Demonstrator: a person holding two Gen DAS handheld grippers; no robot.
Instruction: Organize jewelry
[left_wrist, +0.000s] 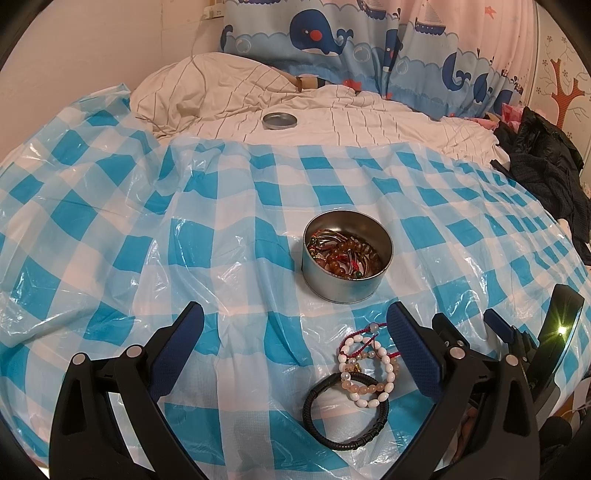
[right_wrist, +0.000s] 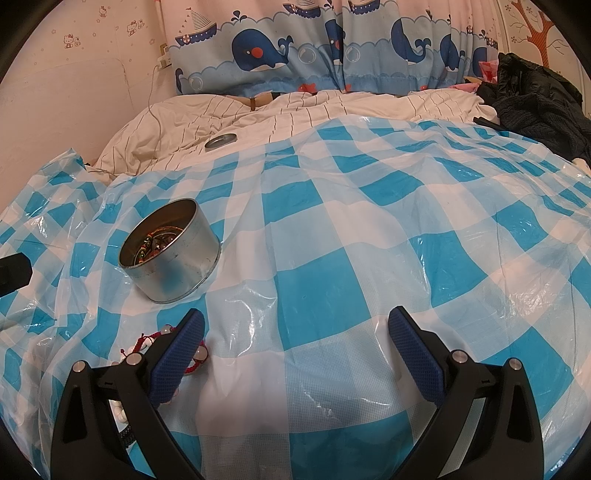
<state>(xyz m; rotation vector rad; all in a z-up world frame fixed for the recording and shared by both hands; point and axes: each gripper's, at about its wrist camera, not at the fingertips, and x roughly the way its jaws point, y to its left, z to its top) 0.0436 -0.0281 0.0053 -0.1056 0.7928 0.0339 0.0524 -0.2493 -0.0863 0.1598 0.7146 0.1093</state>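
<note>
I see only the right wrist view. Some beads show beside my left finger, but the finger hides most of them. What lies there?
Observer: Three bracelets lie in a heap: white beads, peach beads and a black cord one.
Operator: Is the left gripper near them?
Observer: Yes. The left gripper is open, with the heap between its fingers, closer to its right finger.
Operator: What does the tin hold?
Observer: The tin holds brown and red bead bracelets, with room left above them.
</note>
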